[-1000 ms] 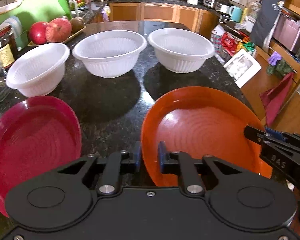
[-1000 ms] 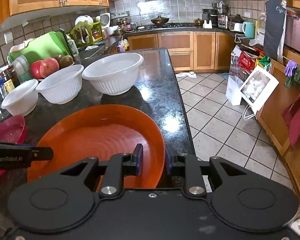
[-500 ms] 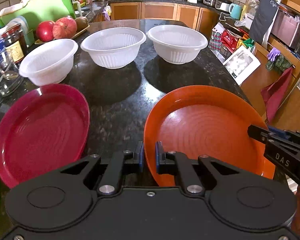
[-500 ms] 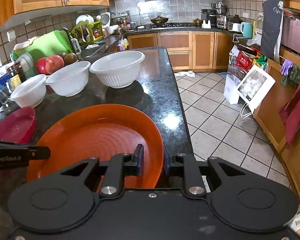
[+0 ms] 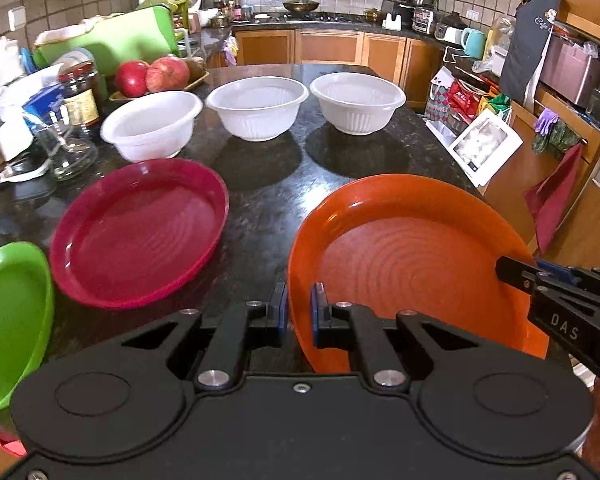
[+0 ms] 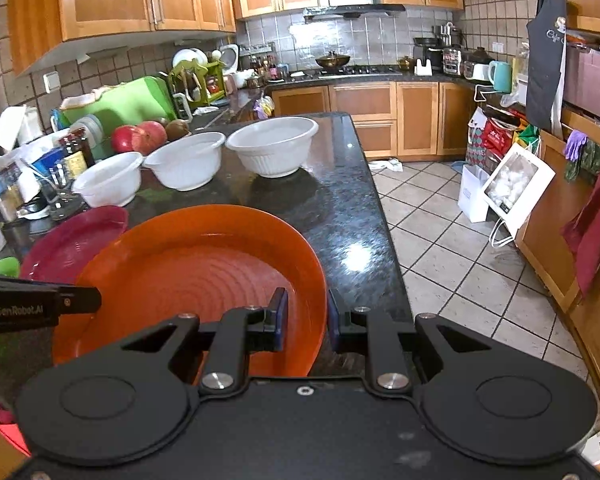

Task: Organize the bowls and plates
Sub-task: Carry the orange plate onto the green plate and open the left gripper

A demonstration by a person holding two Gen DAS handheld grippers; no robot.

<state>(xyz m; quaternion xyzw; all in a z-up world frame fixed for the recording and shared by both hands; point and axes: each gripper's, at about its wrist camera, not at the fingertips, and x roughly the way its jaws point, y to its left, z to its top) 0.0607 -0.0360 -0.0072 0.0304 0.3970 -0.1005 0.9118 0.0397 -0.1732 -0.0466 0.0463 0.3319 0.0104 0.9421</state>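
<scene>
An orange plate (image 5: 412, 264) is held between both grippers above the dark counter. My left gripper (image 5: 299, 306) is shut on its left rim. My right gripper (image 6: 306, 312) is shut on its right rim; the plate also shows in the right wrist view (image 6: 196, 276). A red plate (image 5: 140, 228) lies on the counter to the left, and a green plate (image 5: 12, 316) lies at the far left edge. Three white bowls (image 5: 152, 124) (image 5: 256, 108) (image 5: 358, 102) stand in a row behind the plates.
Jars and glasses (image 5: 72, 120), a tray of fruit (image 5: 152, 76) and a green board (image 5: 112, 44) crowd the counter's left side. The counter's right edge (image 6: 384, 232) drops to a tiled floor (image 6: 460, 248). Bags and a white box (image 6: 512, 188) stand by the cabinets.
Both grippers have risen and pulled back with the orange plate; the red plate shows fully and the green plate has come into view at left.
</scene>
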